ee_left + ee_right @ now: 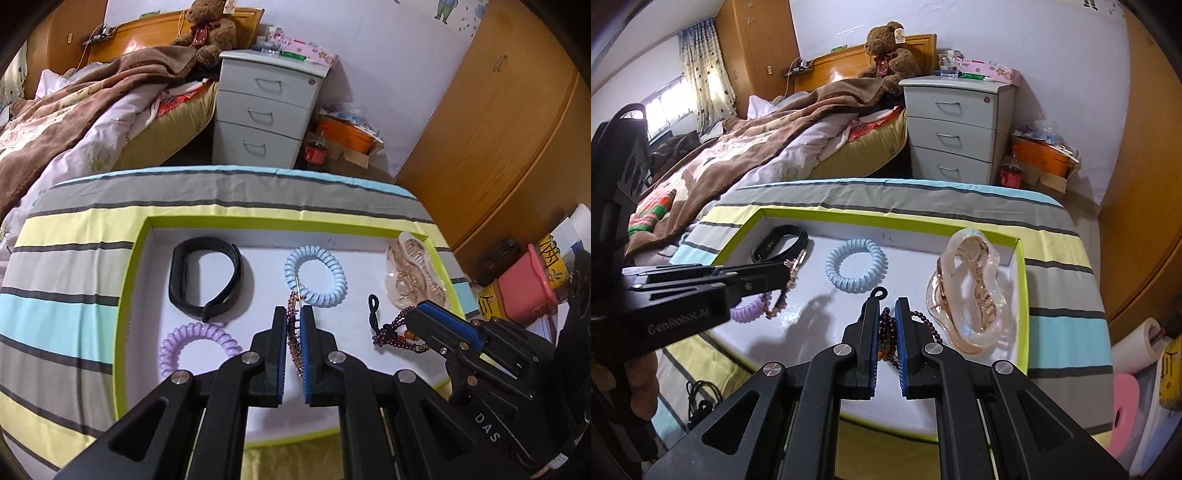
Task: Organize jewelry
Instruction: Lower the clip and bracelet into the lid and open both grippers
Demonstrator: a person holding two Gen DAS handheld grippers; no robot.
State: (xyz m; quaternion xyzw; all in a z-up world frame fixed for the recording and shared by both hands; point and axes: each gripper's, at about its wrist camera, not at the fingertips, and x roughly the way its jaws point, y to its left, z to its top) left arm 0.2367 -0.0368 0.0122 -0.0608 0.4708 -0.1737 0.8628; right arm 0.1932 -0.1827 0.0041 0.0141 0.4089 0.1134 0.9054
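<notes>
In a bedroom, over the green-rimmed tray (133,280) on the striped bench, left gripper (294,314) pinches the stiff rhinestone hair clip (293,347) mid-length, right gripper (887,306) the limp, slippery bead bracelet (888,332) by bunched strands.

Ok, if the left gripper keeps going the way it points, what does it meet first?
Probably the blue spiral hair tie lying just beyond the left gripper, which is shut on a hair clip; depth is uncertain.
</notes>
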